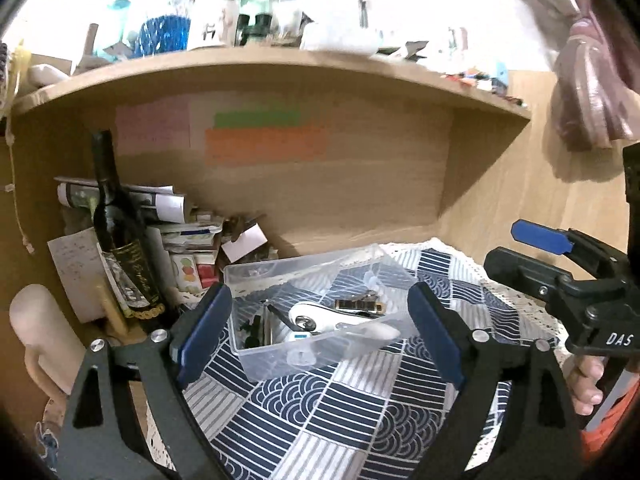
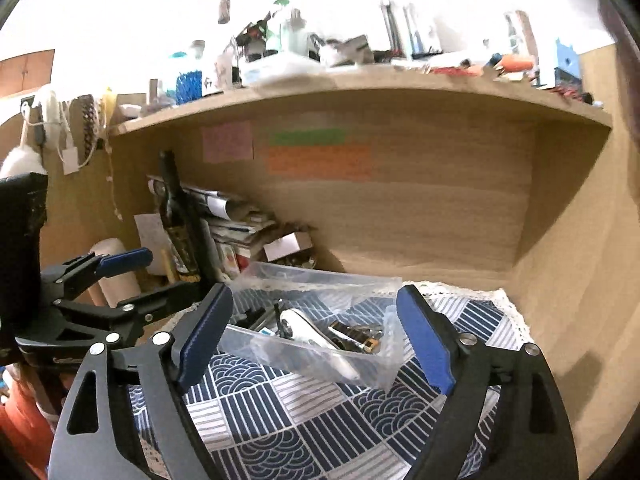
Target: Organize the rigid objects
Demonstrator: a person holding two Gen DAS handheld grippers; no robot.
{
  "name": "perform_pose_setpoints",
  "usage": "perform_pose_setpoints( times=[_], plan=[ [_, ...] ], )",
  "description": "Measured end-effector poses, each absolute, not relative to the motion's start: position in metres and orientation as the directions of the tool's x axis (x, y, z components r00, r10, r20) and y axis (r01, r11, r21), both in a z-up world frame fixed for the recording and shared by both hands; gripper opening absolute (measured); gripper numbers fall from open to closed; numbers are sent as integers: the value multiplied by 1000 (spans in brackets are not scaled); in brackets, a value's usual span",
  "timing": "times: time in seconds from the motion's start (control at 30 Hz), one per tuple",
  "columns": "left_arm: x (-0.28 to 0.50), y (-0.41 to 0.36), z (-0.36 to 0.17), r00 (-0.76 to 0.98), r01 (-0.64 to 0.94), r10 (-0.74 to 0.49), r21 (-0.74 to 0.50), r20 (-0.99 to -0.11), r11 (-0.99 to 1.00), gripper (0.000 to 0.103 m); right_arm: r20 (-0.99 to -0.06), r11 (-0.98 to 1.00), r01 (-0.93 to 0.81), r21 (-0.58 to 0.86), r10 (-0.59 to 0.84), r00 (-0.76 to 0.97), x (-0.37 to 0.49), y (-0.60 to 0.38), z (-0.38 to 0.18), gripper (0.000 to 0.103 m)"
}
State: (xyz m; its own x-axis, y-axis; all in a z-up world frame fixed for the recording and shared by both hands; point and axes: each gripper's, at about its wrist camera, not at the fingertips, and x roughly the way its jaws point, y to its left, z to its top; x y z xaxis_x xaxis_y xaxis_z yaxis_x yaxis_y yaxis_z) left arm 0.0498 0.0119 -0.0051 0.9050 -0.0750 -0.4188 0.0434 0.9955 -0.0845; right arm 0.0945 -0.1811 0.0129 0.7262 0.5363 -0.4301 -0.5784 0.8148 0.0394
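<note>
Both grippers hover over the patterned cloth [image 1: 320, 412], jaws spread wide and holding nothing. The left gripper [image 1: 320, 338] and right gripper [image 2: 316, 344] each frame the clear bin [image 1: 256, 276] sitting on the cloth. Inside it lie a white tool [image 1: 316, 316], a brass-coloured piece [image 1: 360, 305] and dark bits [image 1: 252, 330]. A wine bottle [image 1: 120, 236] stands upright at left.

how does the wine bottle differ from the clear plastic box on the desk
The wine bottle is dark and opaque; the plastic box is clear, so its contents show through. The bottle is tall and narrow and leans a little against the papers; the box is low and wide and lies flat. The bottle stands on the bare wood at the left; the box sits on the patterned cloth. Both sit under the shelf, and neither gripper touches them.
</note>
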Motion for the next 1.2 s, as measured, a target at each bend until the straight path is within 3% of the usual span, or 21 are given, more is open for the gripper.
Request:
perform_pose_setpoints(
  times=[0.1, 0.33, 1.2],
  plan=[
    [37, 8, -3, 913, 41, -70, -81, -401, 996, 99, -422, 819, -572, 47, 536, 732, 85, -187, 14, 88],
    [19, 4, 0, 920, 43, -74, -89, -384, 995, 100, -413, 835, -548, 56, 519, 748, 72, -198, 12, 96],
    [8, 2, 4, 928, 40, -69, -86, -366, 995, 101, -402, 825, -563, 49, 532, 745, 57, -199, 14, 97]
  ],
)
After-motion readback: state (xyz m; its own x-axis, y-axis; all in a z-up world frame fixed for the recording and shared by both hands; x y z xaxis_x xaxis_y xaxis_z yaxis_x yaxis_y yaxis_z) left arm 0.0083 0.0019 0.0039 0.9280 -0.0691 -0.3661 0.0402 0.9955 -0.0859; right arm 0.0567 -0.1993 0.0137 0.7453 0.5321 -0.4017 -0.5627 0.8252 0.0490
